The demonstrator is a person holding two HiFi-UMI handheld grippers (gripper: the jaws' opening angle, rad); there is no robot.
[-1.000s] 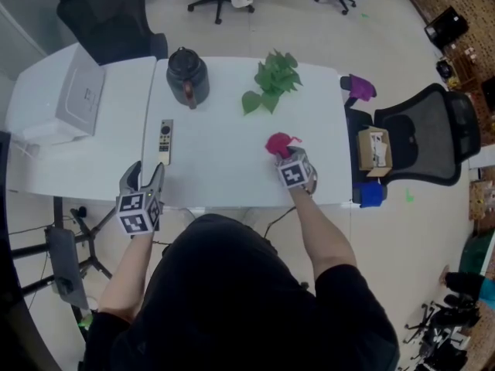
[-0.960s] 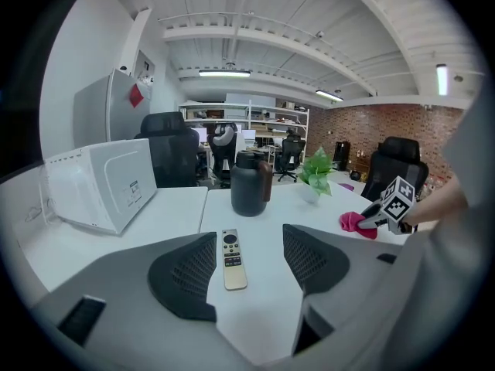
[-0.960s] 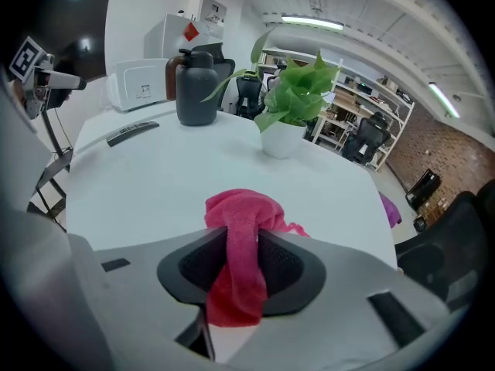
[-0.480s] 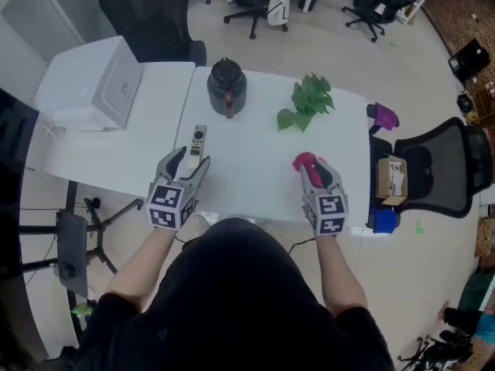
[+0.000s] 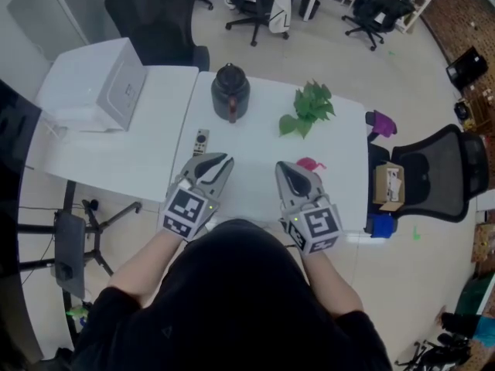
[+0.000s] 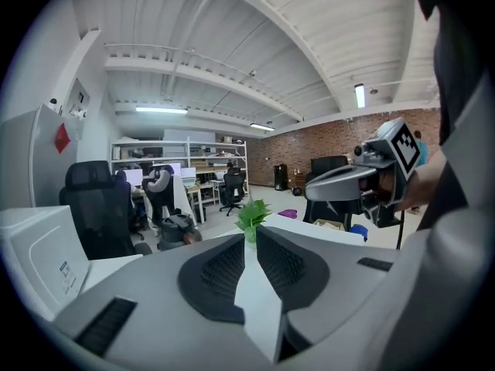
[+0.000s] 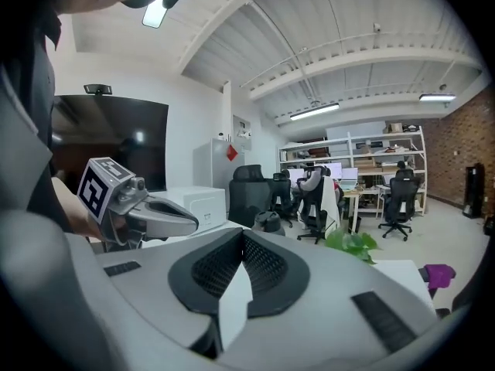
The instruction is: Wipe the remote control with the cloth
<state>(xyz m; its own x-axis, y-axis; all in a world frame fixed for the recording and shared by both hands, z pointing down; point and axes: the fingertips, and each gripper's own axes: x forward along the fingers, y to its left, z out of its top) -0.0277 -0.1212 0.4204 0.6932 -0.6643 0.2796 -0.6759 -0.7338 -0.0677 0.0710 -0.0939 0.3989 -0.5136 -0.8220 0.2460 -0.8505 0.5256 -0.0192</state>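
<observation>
Change: both grippers have lifted off the table toward the person, and their jaws have just been closing with nothing in them.
Left gripper (image 5: 222, 161): hangs in the air on the person's side of the teapot (image 5: 230, 91). Its ribbed dark pads are drawn nearly together with a thin slit left, and they grip nothing.
Remote control (image 5: 201, 140): a slim pale bar, hard and flat. It lies on the table (image 5: 255, 141) just left of the teapot and nearer the person, and nothing touches it.
Teapot: round, dark and dull-surfaced, with a reddish handle.
Right gripper (image 5: 285, 167): hangs in the air right of the teapot and nearer the person. Its pads are pressed together and hold nothing.
Cloth (image 5: 309, 164): a soft, crumpled magenta heap. It rests on the table right of the teapot, at the gripper's far side.
Plant (image 5: 308, 108): leafy green, just right of the teapot.
Meaning: it looks as if neither cloth nor remote is in hand, so wiping has not begun and both must yet be picked up.
</observation>
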